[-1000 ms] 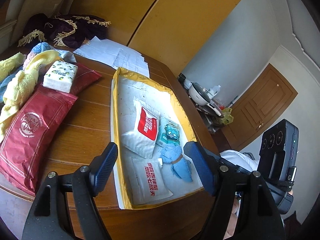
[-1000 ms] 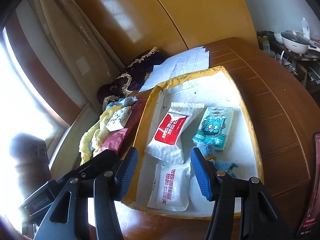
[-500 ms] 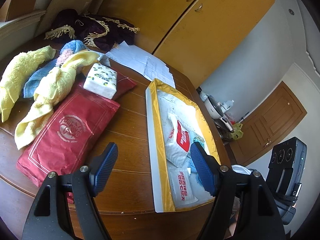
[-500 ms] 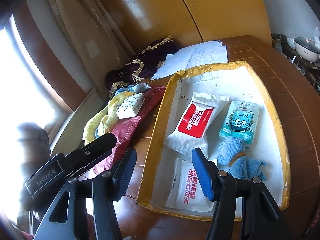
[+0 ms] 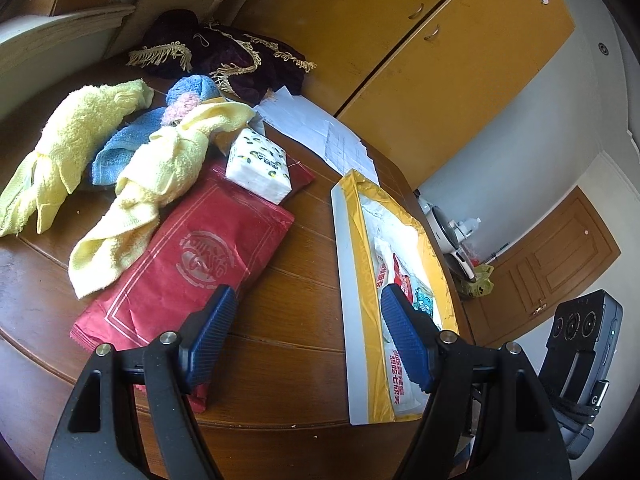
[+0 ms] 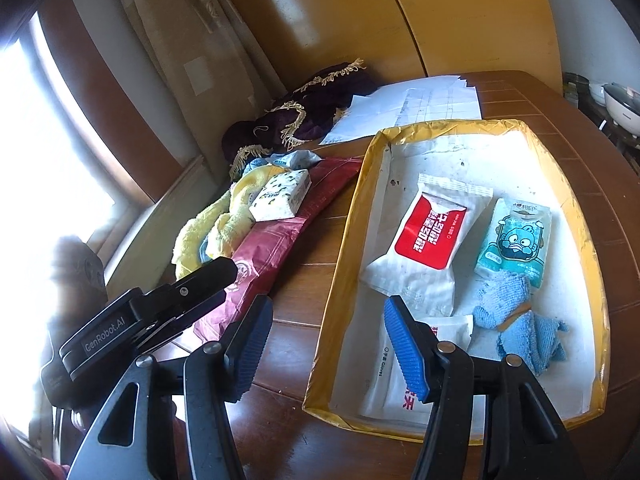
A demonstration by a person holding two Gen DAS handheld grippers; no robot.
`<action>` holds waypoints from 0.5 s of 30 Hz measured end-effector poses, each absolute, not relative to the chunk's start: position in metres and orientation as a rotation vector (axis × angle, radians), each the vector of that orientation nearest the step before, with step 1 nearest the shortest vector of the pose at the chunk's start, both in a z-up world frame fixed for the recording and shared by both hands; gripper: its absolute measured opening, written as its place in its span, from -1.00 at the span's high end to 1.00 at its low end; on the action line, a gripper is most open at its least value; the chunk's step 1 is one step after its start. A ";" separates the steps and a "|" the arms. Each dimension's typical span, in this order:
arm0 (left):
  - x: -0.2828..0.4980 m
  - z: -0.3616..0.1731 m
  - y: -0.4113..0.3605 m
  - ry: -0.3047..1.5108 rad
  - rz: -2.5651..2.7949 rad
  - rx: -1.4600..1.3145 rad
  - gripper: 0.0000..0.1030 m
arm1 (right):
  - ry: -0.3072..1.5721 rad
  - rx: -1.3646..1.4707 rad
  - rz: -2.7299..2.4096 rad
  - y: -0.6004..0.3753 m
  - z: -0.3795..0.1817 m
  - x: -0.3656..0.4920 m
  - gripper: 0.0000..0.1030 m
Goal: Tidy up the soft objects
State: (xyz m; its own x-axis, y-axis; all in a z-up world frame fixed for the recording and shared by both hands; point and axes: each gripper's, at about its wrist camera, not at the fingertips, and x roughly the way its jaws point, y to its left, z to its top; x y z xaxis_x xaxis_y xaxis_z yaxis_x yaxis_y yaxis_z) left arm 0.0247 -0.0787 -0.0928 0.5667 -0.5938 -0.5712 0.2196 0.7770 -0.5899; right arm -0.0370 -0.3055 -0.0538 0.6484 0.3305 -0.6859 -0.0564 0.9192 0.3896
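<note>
Plainly the red packet (image 5: 188,264) is the landmark for what comes next. Furthest out on its left lie two yellow towels (image 5: 60,152) and a blue towel (image 5: 120,144), bunched together on the wooden table (image 5: 296,280); the nearer yellow one drapes over the packet's left edge. A white tissue pack (image 5: 260,168) sits on the packet's far end. The packet's long axis runs from the left gripper (image 5: 304,332) away toward the far left, and its near end lies just under that gripper's left finger. Right of the packet, across bare wood, stands the yellow-rimmed tray (image 5: 344,264), already holding a white-and-red pouch (image 6: 432,236), a teal tissue pack (image 6: 516,240) and a blue cloth (image 6: 516,320).

Both tools are spread wide and hold nothing. The right gripper (image 6: 328,344) hovers over the tray's near left corner, so the left one is probably the nearer to the loose pile, though the fisheye bends depth.
</note>
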 end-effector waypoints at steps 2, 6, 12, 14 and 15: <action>0.025 -0.093 -0.075 0.838 -0.497 -0.497 -0.45 | 0.844 0.350 0.228 -0.303 -0.054 -0.036 -0.18; 0.025 -0.093 -0.070 0.831 -0.488 -0.507 -0.45 | 0.853 0.347 0.236 -0.299 -0.056 -0.034 -0.18; 0.028 -0.095 -0.061 0.828 -0.474 -0.528 -0.45 | 0.862 0.337 0.247 -0.292 -0.057 -0.030 -0.18; 0.028 -0.096 -0.059 0.826 -0.470 -0.531 -0.45 | 0.864 0.336 0.250 -0.290 -0.057 -0.029 -0.18; 0.029 -0.096 -0.058 0.826 -0.469 -0.533 -0.45 | 0.865 0.336 0.252 -0.290 -0.057 -0.029 -0.18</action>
State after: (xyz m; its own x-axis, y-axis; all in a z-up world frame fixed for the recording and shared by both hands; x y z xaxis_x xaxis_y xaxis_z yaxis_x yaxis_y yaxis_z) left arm 0.0289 -0.0583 -0.0957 0.5913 -0.5810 -0.5593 0.1826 0.7720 -0.6088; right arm -0.0288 -0.2895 -0.0574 0.6241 0.3495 -0.6988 -0.0808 0.9184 0.3872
